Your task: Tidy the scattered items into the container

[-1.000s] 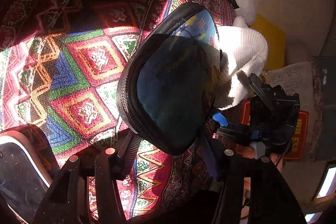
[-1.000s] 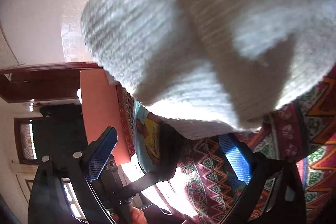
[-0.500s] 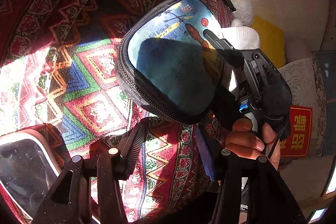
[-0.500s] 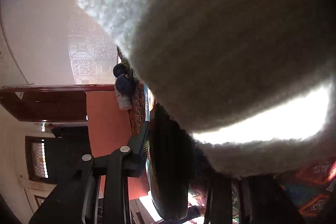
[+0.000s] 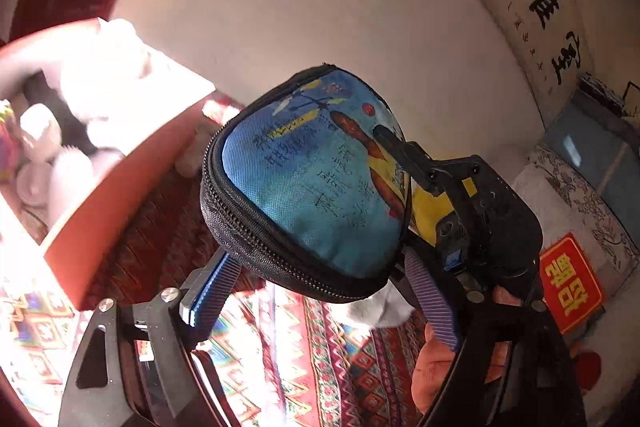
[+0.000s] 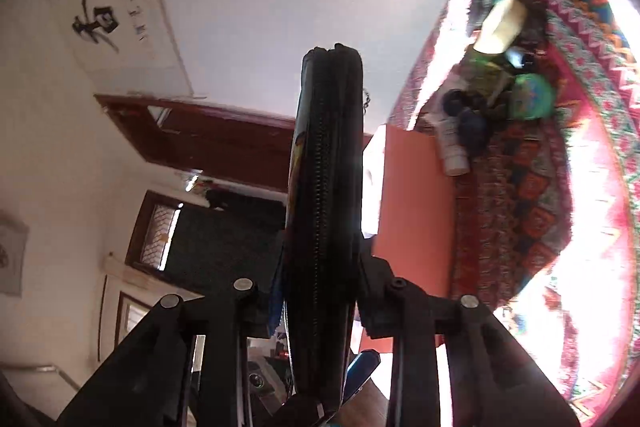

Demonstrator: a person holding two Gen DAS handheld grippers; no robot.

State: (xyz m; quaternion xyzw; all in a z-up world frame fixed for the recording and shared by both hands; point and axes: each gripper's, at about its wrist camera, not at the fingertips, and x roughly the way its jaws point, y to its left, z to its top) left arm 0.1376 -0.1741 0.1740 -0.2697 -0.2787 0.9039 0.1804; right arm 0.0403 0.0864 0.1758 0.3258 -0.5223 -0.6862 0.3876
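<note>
Above the patterned tabletop (image 5: 320,359), my right fingers (image 6: 320,291) clenched the pouch (image 5: 316,183) while my left fingers (image 5: 320,291) had just released, so I judged a steady, level carry to the red box (image 5: 116,223) best.

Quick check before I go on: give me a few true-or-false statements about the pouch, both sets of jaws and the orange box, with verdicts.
1. The right gripper is clamped on the blue zip pouch. True.
2. The pouch already lies inside the orange container. False: it is held up in the air, outside the container.
3. The left gripper is shut tight on the pouch. False: its jaws stand wide, having just been opening, with the pouch's lower edge between them.
4. The container already holds white items. True.
</note>
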